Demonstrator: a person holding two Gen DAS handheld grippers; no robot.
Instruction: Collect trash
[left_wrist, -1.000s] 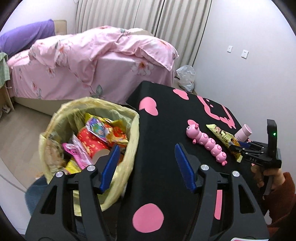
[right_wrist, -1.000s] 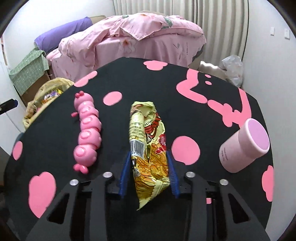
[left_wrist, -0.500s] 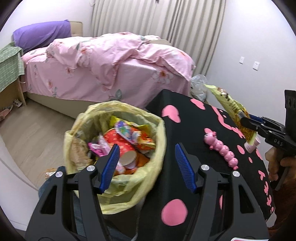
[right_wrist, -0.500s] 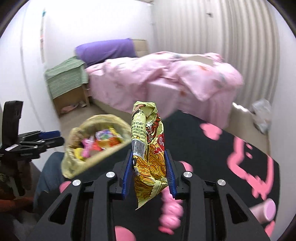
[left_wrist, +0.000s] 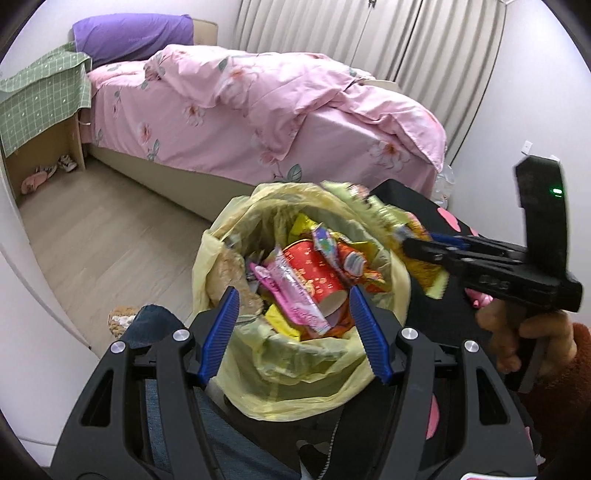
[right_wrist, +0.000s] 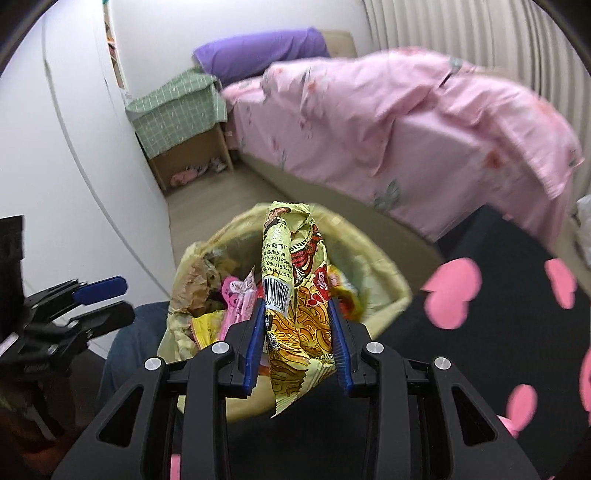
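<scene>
A yellow noodle snack wrapper (right_wrist: 295, 295) stands upright between the blue pads of my right gripper (right_wrist: 295, 306), which is shut on it. It hangs over the near rim of the trash bin lined with a yellow bag (right_wrist: 373, 258). The bin (left_wrist: 280, 373) holds several wrappers and a red paper cup (left_wrist: 317, 277). In the left wrist view my right gripper (left_wrist: 417, 245) comes in from the right over the bin's rim, with the wrapper (left_wrist: 428, 275) blurred. My left gripper (left_wrist: 293, 295) hovers open and empty above the bin's near side. It also shows in the right wrist view as the left gripper (right_wrist: 110, 302) at the left edge.
A black table with pink hearts (right_wrist: 480, 332) lies right of the bin. A bed with a pink quilt (left_wrist: 277, 99) fills the back. A stand under green cloth (left_wrist: 40, 99) is at the far left. The person's jeans-clad knee (left_wrist: 155, 321) sits beside the bin. A white panel (right_wrist: 74, 166) runs along the left.
My right gripper lifted the wrapper off the table and carried it left, over the bin. My left gripper moved closer to the bin, which now sits between its fingers in view.
</scene>
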